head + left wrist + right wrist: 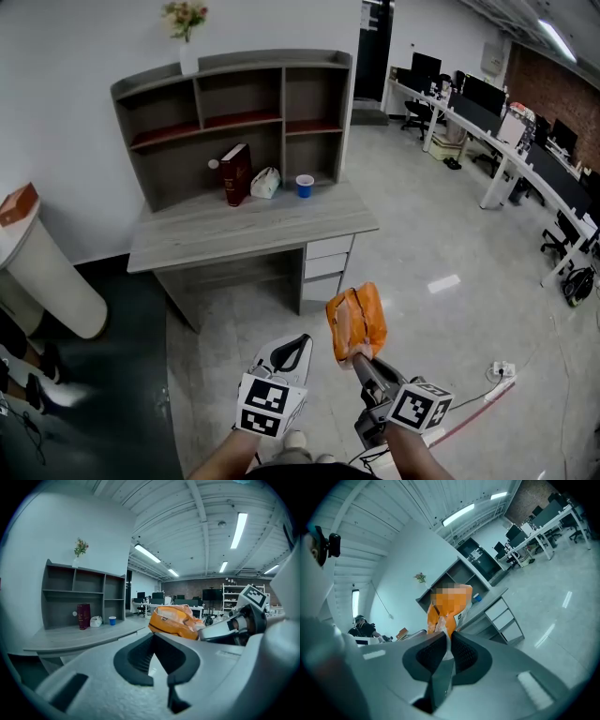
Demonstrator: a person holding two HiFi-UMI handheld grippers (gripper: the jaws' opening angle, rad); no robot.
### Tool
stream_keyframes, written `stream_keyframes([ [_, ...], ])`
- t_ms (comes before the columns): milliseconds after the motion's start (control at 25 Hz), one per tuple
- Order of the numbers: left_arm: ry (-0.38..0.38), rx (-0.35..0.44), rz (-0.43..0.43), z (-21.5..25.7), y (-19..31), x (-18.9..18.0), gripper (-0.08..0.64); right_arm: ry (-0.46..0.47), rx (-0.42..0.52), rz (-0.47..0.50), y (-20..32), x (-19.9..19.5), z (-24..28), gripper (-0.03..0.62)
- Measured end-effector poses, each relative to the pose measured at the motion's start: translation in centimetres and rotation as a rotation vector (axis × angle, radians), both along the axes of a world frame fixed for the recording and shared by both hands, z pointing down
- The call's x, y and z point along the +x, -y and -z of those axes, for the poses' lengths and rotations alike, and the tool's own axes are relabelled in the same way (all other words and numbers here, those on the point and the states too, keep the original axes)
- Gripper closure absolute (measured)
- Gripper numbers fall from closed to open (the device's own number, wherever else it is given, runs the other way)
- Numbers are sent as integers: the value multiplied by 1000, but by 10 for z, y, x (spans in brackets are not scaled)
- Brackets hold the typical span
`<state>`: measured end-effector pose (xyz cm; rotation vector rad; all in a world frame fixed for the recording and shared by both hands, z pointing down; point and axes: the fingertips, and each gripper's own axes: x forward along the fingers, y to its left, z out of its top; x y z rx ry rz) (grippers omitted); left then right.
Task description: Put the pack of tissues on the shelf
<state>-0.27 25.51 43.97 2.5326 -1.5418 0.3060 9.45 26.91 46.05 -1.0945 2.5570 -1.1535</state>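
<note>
Two grippers: we carry them side by side.
Right gripper (357,354): clamped on the pack of tissues (356,319), above the floor (450,234).
Left gripper (300,341): jaws together, empty.
Shelf (239,120): on the desk (244,230), well ahead of us.

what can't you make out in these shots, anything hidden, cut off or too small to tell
- Pack of tissues: its printed front, right gripper view, is covered by a mosaic patch.
- White object beside the red book on the desk: head view, too small to identify.
- Person at the left: right gripper view, lower body hidden behind the gripper's own housing.
</note>
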Motion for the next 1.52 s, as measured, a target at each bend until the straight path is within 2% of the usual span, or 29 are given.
stream_keyframes([
  [240, 0, -6, -5, -3, 22, -21, 568, -11, 2, -1, 23, -20, 0, 565],
  [520, 6, -31, -21, -12, 39, -30, 567, -9, 8, -27, 47, -25, 2, 565],
  [760, 3, -35, -12, -14, 74, -27, 568, 0, 5, -30, 85, -23, -2, 565],
  [1520, 24, -7, 83, 3, 216, -6, 567, 24, 25, 76, 237, -7, 10, 565],
])
